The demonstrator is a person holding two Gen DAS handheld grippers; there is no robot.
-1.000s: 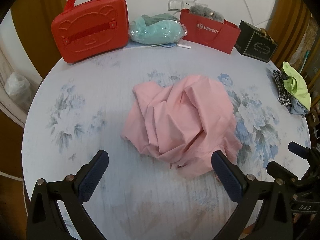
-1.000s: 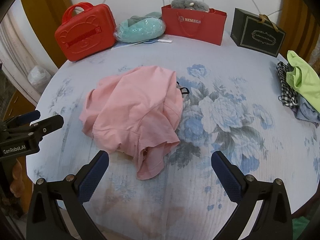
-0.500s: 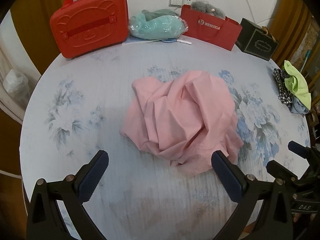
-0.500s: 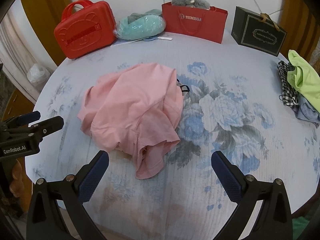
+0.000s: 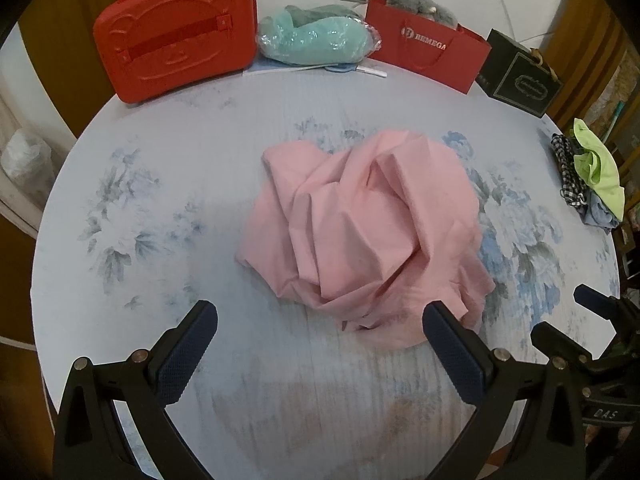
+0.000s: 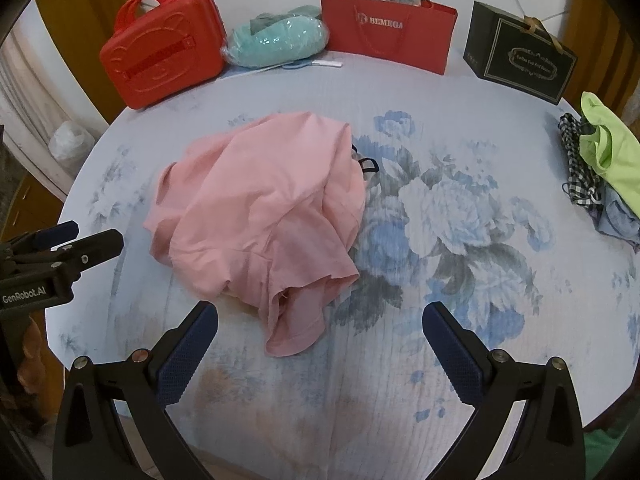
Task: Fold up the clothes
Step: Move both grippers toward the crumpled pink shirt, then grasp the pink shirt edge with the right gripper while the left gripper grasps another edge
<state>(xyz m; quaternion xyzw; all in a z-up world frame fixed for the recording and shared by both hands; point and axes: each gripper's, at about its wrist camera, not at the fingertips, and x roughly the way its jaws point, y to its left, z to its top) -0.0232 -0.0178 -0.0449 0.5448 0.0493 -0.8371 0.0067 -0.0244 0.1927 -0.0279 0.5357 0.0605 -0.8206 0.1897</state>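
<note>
The pink garment is lying crumpled in a heap near the middle of the floral tablecloth, and everything else is sitting around it. The left gripper is hovering just on the near side of the garment, its fingers standing wide apart with nothing between them; its right-hand pad is overlapping the garment's near hem in the picture, though contact cannot be judged. The right gripper is hanging over the near edge too, fingers spread wide and gripping nothing, with the garment's loose sleeve end just beyond its left finger. Seen from the right wrist, the left gripper's body is showing the print "GenRobot.AI"; seen from the left wrist, the other tool is showing "DAS". Beyond the garment, at the far rim, a red case embossed with a bear face is standing upright, a teal bundle in clear plastic is lying beside it, then a red paper bag reading "BEMEGA" with something grey and furry poking out, and a black gift bag whose gold label is too small to read. Well to the garment's right, a pile of clothes, lime green over checked fabric, is resting at the table's edge.
</note>
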